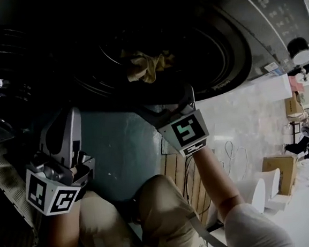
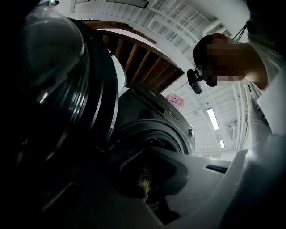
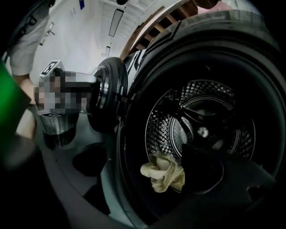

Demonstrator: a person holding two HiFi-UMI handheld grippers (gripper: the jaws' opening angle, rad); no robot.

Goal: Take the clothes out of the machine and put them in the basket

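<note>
One cloth (image 1: 144, 66) shows, pale yellow and soft, crumpled into a lump with rounded folds. It lies at the mouth of the drum (image 3: 161, 125), on the lower lip. The drum behind it is shiny metal with many small holes. The machine (image 1: 267, 27) has a smooth grey front and a thick dark ring around the round opening. Its door (image 2: 49, 58) is a clear bulged dome, open to the left.

The right gripper (image 1: 166, 104) points into the opening with its jaws wide apart, holding nothing. In the right gripper view the cloth sits ahead, between the two jaws and close against the dark one. Whether it touches that jaw cannot be told. Its long side runs across, from one jaw toward the other.

The left gripper (image 1: 61, 131) hangs low beside a white lattice basket (image 1: 6, 181), its jaws a little apart and empty.
</note>
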